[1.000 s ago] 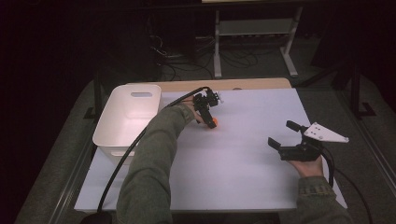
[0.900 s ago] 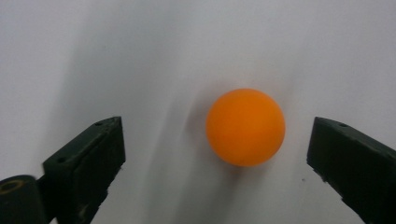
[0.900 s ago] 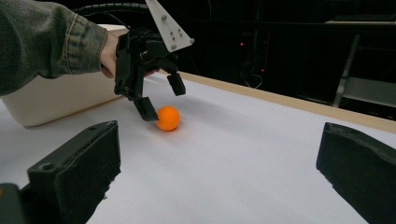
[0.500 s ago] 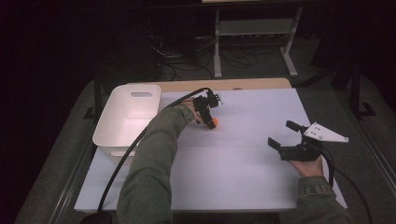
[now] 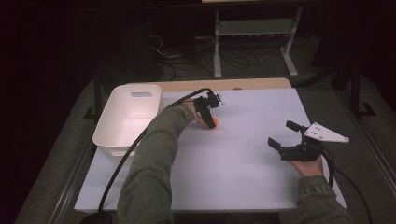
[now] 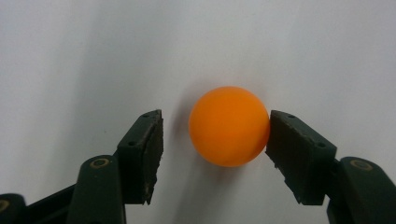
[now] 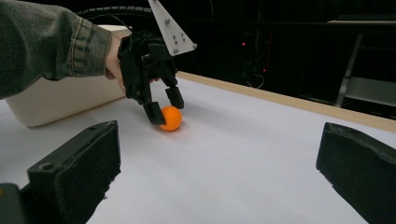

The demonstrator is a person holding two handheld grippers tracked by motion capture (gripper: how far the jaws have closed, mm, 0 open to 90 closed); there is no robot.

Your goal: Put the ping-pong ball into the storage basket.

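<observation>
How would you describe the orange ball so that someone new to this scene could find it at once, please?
Start at the white table and find the white bin at its left edge. Just right of the bin, the left tongs reach down around a small orange ball resting on the table top. It is the one brightly coloured, round thing there.

A darkened lab: white table (image 5: 243,177), metal stand (image 5: 254,32), floor cables (image 5: 187,60) behind.

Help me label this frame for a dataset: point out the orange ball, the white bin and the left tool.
orange ball (image 6: 229,126), left gripper view, middle of its front.
white bin (image 5: 122,138), high view, near rim.
left tool (image 7: 164,107), right gripper view, midway between its fingertips, around the ball.
</observation>
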